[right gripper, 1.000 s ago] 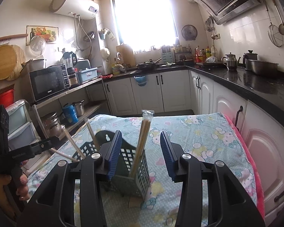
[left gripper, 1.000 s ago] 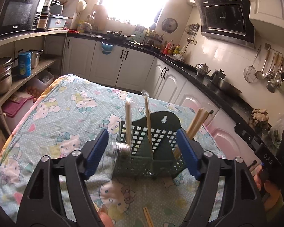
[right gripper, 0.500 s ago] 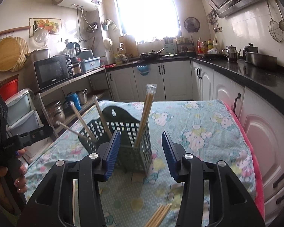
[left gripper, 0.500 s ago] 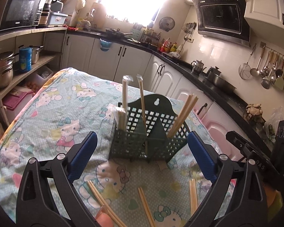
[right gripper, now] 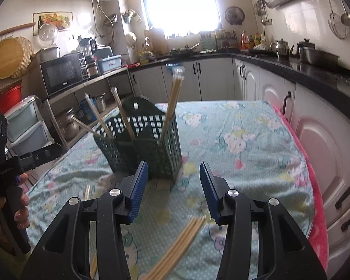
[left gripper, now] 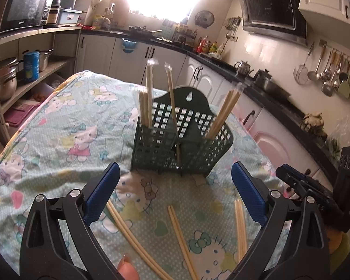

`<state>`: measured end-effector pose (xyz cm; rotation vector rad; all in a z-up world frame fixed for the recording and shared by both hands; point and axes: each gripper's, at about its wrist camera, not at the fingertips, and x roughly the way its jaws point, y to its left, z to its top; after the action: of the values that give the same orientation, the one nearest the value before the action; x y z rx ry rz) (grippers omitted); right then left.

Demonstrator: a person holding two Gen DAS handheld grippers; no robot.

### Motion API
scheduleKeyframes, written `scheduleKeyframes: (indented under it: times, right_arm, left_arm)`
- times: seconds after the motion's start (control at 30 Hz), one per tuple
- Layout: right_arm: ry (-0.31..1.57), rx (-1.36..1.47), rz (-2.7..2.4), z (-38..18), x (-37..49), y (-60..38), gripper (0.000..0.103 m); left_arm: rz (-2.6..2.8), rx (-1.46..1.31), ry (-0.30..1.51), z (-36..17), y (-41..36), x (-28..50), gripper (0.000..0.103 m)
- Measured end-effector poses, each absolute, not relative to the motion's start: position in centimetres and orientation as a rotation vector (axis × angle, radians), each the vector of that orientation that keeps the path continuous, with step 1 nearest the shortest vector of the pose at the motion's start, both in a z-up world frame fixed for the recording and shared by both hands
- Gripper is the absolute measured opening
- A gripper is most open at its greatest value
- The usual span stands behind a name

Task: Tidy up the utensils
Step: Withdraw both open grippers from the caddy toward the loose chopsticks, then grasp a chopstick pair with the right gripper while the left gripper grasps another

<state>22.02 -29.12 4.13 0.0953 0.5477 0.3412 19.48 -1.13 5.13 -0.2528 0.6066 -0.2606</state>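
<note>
A dark green slotted utensil basket (left gripper: 179, 144) stands on the cartoon-print tablecloth, with wrapped chopsticks (left gripper: 149, 98) upright in its compartments. My left gripper (left gripper: 175, 186) is wide open just short of the basket, nothing between its blue pads (left gripper: 102, 193). Loose chopstick pairs (left gripper: 182, 238) lie on the cloth below it. In the right wrist view the basket (right gripper: 147, 144) sits just ahead of my right gripper (right gripper: 173, 191), which is half open and empty. A bundle of chopsticks (right gripper: 177, 245) lies under it.
The table's pink edge (right gripper: 315, 210) runs close along white cabinets (right gripper: 326, 151) on the right. A shelf with pots (left gripper: 9, 79) and a microwave stands on the left. The other gripper (right gripper: 23, 161) and the hand holding it show at the far left.
Both grippers have drawn back from the basket and sunk toward the cloth. The left jaws, earlier flanking the basket, have spread wider. Loose chopsticks have come into view.
</note>
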Motion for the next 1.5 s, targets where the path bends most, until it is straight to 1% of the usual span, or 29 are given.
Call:
scheduleKeyframes:
  times: [0.9, 0.97, 1.0, 1.07, 1.1, 1.17, 1.2, 1.23, 1.27, 1.43, 1.5]
  right_arm:
    - [0.730, 0.070, 0.347, -2.0, 21.0, -30.8, 0.045]
    - [0.742, 0.066, 0.357, -2.4, 21.0, -30.8, 0.045]
    - [0.746, 0.067, 0.363, -2.5, 21.0, -30.7, 0.045]
    - [0.761, 0.073, 0.377, -2.8, 21.2, -30.6, 0.044]
    - [0.768, 0.077, 0.382, -2.9, 21.2, -30.5, 0.043]
    - [0.787, 0.082, 0.392, -3.3, 21.6, -30.5, 0.036]
    - [0.795, 0.080, 0.394, -3.4, 21.7, -30.4, 0.035]
    - [0.804, 0.080, 0.394, -3.6, 21.9, -30.4, 0.033]
    - [0.816, 0.084, 0.396, -3.9, 22.1, -30.3, 0.031]
    - [0.885, 0.121, 0.392, -5.1, 23.5, -30.7, 0.024]
    - [0.908, 0.133, 0.382, -5.6, 24.1, -30.8, 0.024]
  left_arm:
    - [-0.309, -0.184, 0.789, -1.4, -5.4, 19.0, 0.087]
    - [-0.320, -0.190, 0.803, -1.8, -5.7, 19.0, 0.077]
    - [-0.327, -0.192, 0.814, -2.1, -5.9, 19.0, 0.075]
    - [-0.340, -0.194, 0.835, -2.5, -6.3, 19.2, 0.064]
    - [-0.344, -0.195, 0.843, -2.7, -6.5, 19.2, 0.061]
    - [-0.347, -0.193, 0.867, -3.2, -6.9, 19.3, 0.048]
    - [-0.347, -0.187, 0.881, -3.5, -7.1, 19.4, 0.044]
    - [-0.342, -0.180, 0.892, -3.7, -7.3, 19.5, 0.036]
    - [-0.339, -0.176, 0.904, -4.0, -7.4, 19.6, 0.033]
    - [-0.299, -0.171, 0.941, -5.1, -7.3, 20.0, 0.033]
    - [-0.284, -0.176, 0.951, -5.3, -7.1, 20.3, 0.033]
